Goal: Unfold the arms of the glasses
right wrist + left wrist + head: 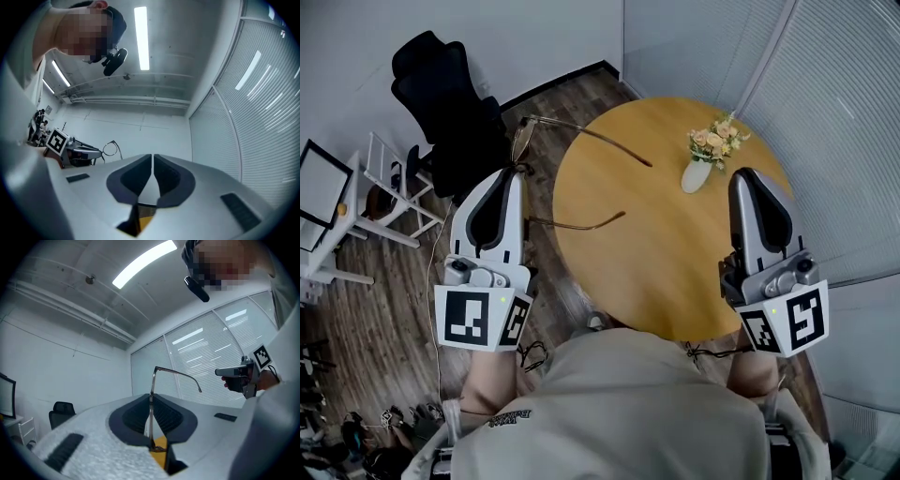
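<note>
The left claw (517,172) is pinched on the front rim of the glasses (598,137) and holds them in the air at the edge of the bench (675,272). Both arms are swung out over it, so the unfolding looks done. The right claw (748,174), pressed together and empty, hangs well apart, apparently not needed.

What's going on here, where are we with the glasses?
A person holds a gripper in each hand above a round wooden table. The left gripper is shut on the front frame of the glasses, held in the air at the table's edge. Both arms of the glasses look swung out, pointing over the table. The right gripper is shut on nothing, off to the side near a vase of flowers.
</note>
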### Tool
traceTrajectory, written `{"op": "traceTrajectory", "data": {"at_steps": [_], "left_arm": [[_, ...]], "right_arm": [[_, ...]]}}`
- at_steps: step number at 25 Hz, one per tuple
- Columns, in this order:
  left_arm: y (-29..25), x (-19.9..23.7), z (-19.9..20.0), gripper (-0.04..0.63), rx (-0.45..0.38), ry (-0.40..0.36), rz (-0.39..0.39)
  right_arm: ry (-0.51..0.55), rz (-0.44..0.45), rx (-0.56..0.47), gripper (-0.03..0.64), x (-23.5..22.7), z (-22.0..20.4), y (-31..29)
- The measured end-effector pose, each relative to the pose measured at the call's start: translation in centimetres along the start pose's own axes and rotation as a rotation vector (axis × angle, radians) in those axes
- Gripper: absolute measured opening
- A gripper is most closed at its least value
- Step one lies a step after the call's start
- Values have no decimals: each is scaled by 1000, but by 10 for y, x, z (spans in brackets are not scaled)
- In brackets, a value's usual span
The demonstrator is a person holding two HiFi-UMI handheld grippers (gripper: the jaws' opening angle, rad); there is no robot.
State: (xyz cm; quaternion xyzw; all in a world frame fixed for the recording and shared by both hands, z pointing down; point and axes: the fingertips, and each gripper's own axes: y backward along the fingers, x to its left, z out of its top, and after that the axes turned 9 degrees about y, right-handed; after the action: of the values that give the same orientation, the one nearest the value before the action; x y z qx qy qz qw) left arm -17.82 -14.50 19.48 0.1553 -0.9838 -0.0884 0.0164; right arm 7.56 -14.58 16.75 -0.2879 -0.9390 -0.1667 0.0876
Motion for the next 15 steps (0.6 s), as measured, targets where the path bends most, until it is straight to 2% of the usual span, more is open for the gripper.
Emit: {"op": "traceTrajectory", "data": {"at_steps": [5,7,9,15], "left_arm": [[9,-16,-22,37,37,-2,-42],[11,-21,-33,37,57,27,-53],[11,-22,-46,37,85,50,-56],[17,-24,-80,37,161,45,-45]], "right_arm": [[-1,27,97,38,13,-32,8],[-11,36,128,38,18,-43,11],[-23,43,151,38,21,-53,13],[-54,66,213,38,27,-79,18]]}}
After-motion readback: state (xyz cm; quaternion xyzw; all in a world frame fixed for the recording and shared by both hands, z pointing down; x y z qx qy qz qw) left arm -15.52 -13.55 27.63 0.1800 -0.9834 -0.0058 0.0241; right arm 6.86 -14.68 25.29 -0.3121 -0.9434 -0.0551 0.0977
